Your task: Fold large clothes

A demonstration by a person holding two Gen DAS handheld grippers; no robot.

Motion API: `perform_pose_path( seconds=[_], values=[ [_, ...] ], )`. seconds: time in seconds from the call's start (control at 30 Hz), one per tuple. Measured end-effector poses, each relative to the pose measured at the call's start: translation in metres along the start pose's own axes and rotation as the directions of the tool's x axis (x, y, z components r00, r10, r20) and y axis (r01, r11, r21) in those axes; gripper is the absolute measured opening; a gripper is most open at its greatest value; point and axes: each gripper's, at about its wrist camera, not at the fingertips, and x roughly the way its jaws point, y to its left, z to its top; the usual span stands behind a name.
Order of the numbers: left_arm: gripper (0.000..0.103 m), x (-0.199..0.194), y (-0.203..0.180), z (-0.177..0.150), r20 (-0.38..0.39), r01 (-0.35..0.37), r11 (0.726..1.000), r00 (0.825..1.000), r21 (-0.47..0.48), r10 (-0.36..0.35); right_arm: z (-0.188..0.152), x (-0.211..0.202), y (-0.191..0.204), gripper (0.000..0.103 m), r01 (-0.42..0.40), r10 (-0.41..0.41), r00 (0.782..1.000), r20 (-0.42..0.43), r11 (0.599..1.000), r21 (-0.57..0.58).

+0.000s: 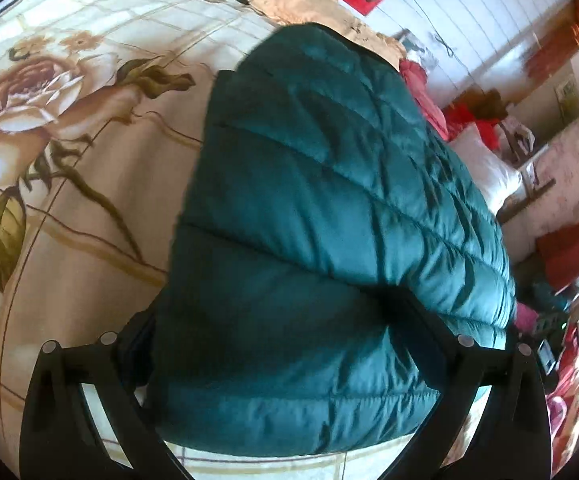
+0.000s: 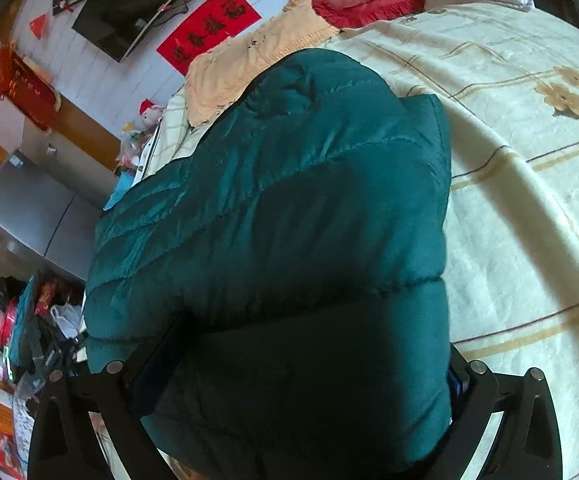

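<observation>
Straddling the near end of the teal puffer jacket (image 1: 329,208), which lies folded on the floral bed cover (image 1: 69,128), the left gripper (image 1: 289,344) stands wide with padding bulging between its fingers; whether the pads press I cannot tell. The right gripper (image 2: 301,364) stands equally wide, its bite equally unclear. Slick, springy quilting could slip free, letting the fold puff open.

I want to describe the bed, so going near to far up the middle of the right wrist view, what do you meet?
Tongs → green puffer jacket → tan towel → red banner on the wall.
</observation>
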Motion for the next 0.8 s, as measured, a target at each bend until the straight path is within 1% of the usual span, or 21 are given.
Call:
perform_pose_path(
  seconds=[0.03, 0.1, 0.13, 0.17, 0.2, 0.27, 0.33, 0.4, 0.5, 0.57, 0.63, 0.67, 0.7, 0.73, 0.77, 0.8],
  values=[
    [0.085, -0.002, -0.001, -0.002, 0.007, 0.014, 1.0, 1.0, 0.009, -0.014, -0.002, -0.002, 0.002, 0.089, 0.003, -0.003, 1.0, 0.007, 1.0, -0.005],
    [0.068, -0.012, -0.007, -0.006, 0.033, 0.022, 0.999, 0.999, 0.043, -0.023, -0.006, -0.01, 0.007, 0.062, 0.016, -0.015, 1.0, 0.024, 0.999, -0.038],
    [0.064, -0.016, -0.009, -0.008, 0.04, 0.021, 0.998, 0.999, 0.061, -0.024, -0.007, -0.017, 0.012, 0.056, 0.018, -0.016, 0.999, 0.031, 0.998, -0.067],
    [0.057, -0.022, -0.011, -0.01, 0.045, 0.024, 0.997, 0.999, 0.074, -0.028, -0.007, -0.022, 0.016, 0.048, 0.018, -0.015, 0.999, 0.034, 0.996, -0.087],
    [0.054, -0.029, -0.013, -0.012, 0.046, 0.033, 0.996, 0.998, 0.08, -0.037, -0.009, -0.03, 0.022, 0.044, 0.008, -0.004, 0.999, 0.033, 0.994, -0.109],
    [0.052, -0.042, -0.014, -0.018, 0.042, 0.053, 0.995, 0.998, 0.083, -0.057, -0.012, -0.041, 0.028, 0.043, -0.009, 0.013, 0.999, 0.034, 0.993, -0.12],
    [0.052, -0.056, -0.014, -0.027, 0.032, 0.069, 0.993, 0.997, 0.093, -0.073, -0.021, -0.056, 0.035, 0.043, -0.025, 0.029, 0.999, 0.025, 0.99, -0.141],
    [0.052, -0.075, -0.014, -0.045, 0.013, 0.085, 0.99, 0.996, 0.112, -0.087, -0.033, -0.071, 0.036, 0.043, -0.045, 0.047, 0.999, 0.011, 0.989, -0.143],
    [0.052, -0.097, -0.011, -0.074, -0.024, 0.088, 0.988, 0.996, 0.13, -0.086, -0.057, -0.091, 0.034, 0.043, -0.064, 0.062, 0.998, -0.023, 0.989, -0.135],
    [0.052, -0.102, -0.011, -0.091, -0.043, 0.067, 0.99, 0.997, 0.126, -0.062, -0.072, -0.098, 0.03, 0.045, -0.065, 0.06, 0.997, -0.045, 0.99, -0.123],
    [0.056, -0.103, -0.007, -0.105, -0.055, 0.041, 0.994, 0.998, 0.106, -0.035, -0.083, -0.1, 0.025, 0.057, -0.014, 0.008, 0.999, -0.054, 0.993, -0.117],
    [0.065, -0.1, -0.006, -0.11, -0.059, 0.012, 0.995, 0.998, 0.102, -0.006, -0.089, -0.099, 0.021, 0.067, 0.063, -0.069, 0.997, -0.046, 0.991, -0.121],
    [0.073, -0.099, -0.005, -0.113, -0.05, -0.02, 0.996, 0.998, 0.092, 0.025, -0.091, -0.097, 0.019, 0.074, 0.124, -0.129, 0.991, -0.035, 0.984, -0.125],
    [0.075, -0.1, -0.004, -0.114, -0.037, -0.042, 0.996, 0.998, 0.079, 0.045, -0.092, -0.095, 0.018, 0.078, 0.159, -0.163, 0.986, -0.024, 0.979, -0.129],
    [0.076, -0.104, -0.004, -0.116, -0.019, -0.065, 0.996, 0.998, 0.064, 0.067, -0.094, -0.095, 0.018, 0.085, 0.204, -0.207, 0.978, -0.004, 0.969, -0.137],
    [0.076, -0.109, -0.006, -0.116, -0.004, -0.086, 0.995, 0.996, 0.057, 0.086, -0.094, -0.099, 0.022, 0.086, 0.248, -0.248, 0.969, 0.022, 0.958, -0.145]
  ],
)
